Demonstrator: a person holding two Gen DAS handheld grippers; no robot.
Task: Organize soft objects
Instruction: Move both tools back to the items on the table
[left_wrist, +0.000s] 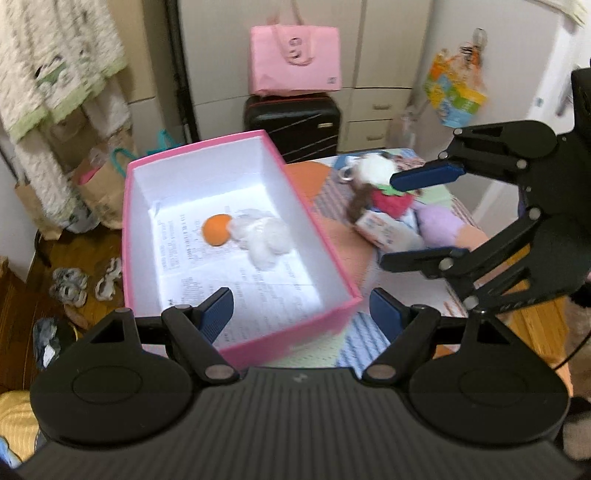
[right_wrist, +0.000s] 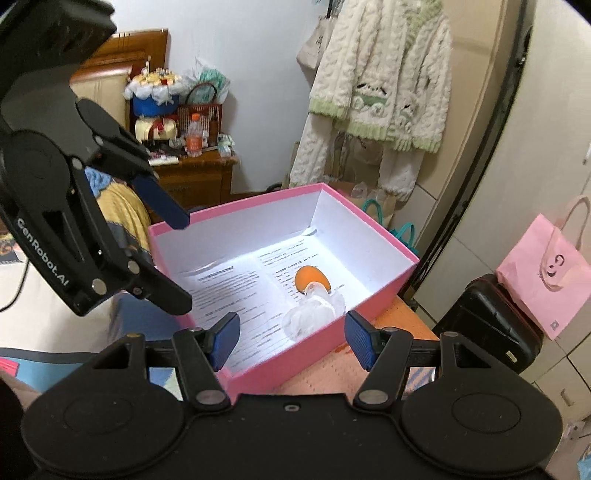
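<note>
Plush toy (left_wrist: 258, 236) in pink box (left_wrist: 321, 229), both grippers empty

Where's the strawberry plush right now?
In the left wrist view, the strawberry plush lies on the quilt to the right of the pink box, outside it, in a pile of toys between the right gripper fingers.

Far back against pale cabinets: a black suitcase (left_wrist: 291, 127) with a pink paper bag (left_wrist: 295, 61) resting on top. At left, a cream knit sweater with green trim (right_wrist: 384, 85) hanging over brown paper bags (left_wrist: 99, 184) on the wooden floor. Farther off, a wooden nightstand (right_wrist: 199, 177) bearing a plastic bottle (right_wrist: 194, 134) and a bouquet (right_wrist: 155, 90).
</note>
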